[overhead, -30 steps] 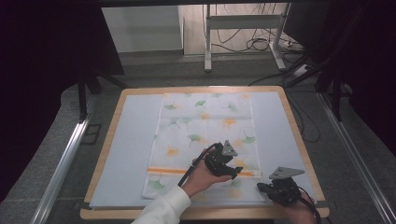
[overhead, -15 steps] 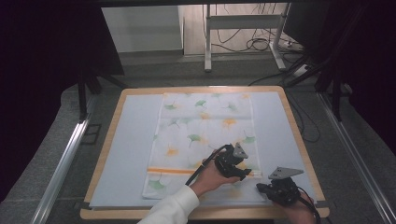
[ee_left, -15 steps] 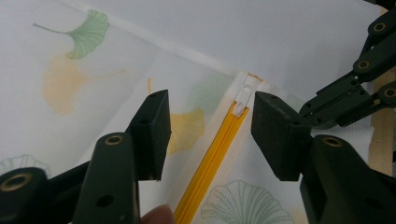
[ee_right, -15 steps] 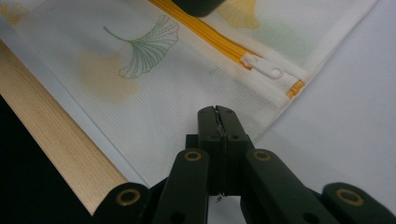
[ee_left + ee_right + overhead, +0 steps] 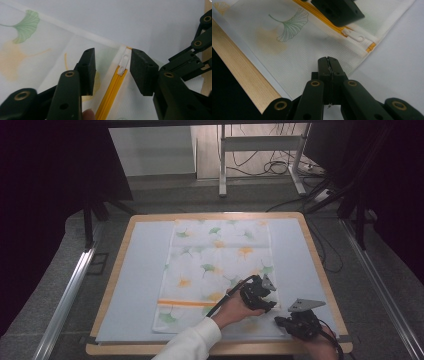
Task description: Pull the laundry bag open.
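Note:
A white cloth pouch (image 5: pixel 220 255) printed with ginkgo leaves lies flat on the mat, an orange zipper (image 5: pixel 112 92) running across its near end. My left gripper (image 5: pixel 267 306) hovers over the zipper's right end. Its jaws have just been closing and stand open, with the white zipper pull (image 5: pixel 124 63) between them, close to the right pad (image 5: pixel 142 70) and not pressed. My right gripper (image 5: pixel 328 62) is shut, its tips lying on the pouch's near right corner (image 5: pixel 294 57). I cannot tell whether fabric is caught. The same pull (image 5: pixel 353 35) shows ahead of it.
A pale blue mat (image 5: pixel 135 285) covers a wooden-rimmed board (image 5: pixel 317 260). The board's near rim (image 5: pixel 242 82) runs just beside the right gripper. Metal rails flank the table, and cables and a stand's legs (image 5: pixel 260 170) lie on the floor beyond.
The left gripper has moved right along the pouch's near end, closer to the right gripper, and its jaws have narrowed. The right gripper has stayed put.

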`<action>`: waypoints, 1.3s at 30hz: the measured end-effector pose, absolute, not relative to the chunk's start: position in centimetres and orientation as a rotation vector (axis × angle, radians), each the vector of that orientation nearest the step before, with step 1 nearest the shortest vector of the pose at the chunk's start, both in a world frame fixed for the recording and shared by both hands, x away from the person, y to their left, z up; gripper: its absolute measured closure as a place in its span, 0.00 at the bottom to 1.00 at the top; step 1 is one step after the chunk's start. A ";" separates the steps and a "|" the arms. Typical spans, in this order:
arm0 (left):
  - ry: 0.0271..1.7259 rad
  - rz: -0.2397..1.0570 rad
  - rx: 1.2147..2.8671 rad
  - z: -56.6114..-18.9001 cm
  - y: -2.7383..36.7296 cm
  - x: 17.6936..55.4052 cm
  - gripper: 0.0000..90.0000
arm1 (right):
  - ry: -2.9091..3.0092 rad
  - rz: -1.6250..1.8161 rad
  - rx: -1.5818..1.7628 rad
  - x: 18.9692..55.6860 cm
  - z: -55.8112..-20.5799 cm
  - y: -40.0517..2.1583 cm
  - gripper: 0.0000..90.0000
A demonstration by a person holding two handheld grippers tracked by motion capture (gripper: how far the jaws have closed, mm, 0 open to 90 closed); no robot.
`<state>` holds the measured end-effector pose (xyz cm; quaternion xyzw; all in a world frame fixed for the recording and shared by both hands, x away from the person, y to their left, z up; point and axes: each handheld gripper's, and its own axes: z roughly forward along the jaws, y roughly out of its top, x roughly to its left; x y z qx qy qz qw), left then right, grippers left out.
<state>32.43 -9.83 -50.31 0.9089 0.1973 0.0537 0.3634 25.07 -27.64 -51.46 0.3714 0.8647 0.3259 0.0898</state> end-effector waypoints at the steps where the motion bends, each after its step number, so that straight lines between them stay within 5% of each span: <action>1: 0.506 0.141 2.343 -50.4 -10.0 32.4 0.64 | 2.573 0.970 1.104 25.1 -51.5 -27.7 0.99; 28: 0.449 0.131 2.400 -51.3 -11.6 32.5 0.74 | 2.581 0.982 1.111 25.2 -51.5 -27.8 0.99; 39: 0.471 0.090 2.394 -51.3 -11.3 32.8 0.93 | 2.583 0.988 1.113 25.3 -51.5 -27.9 0.99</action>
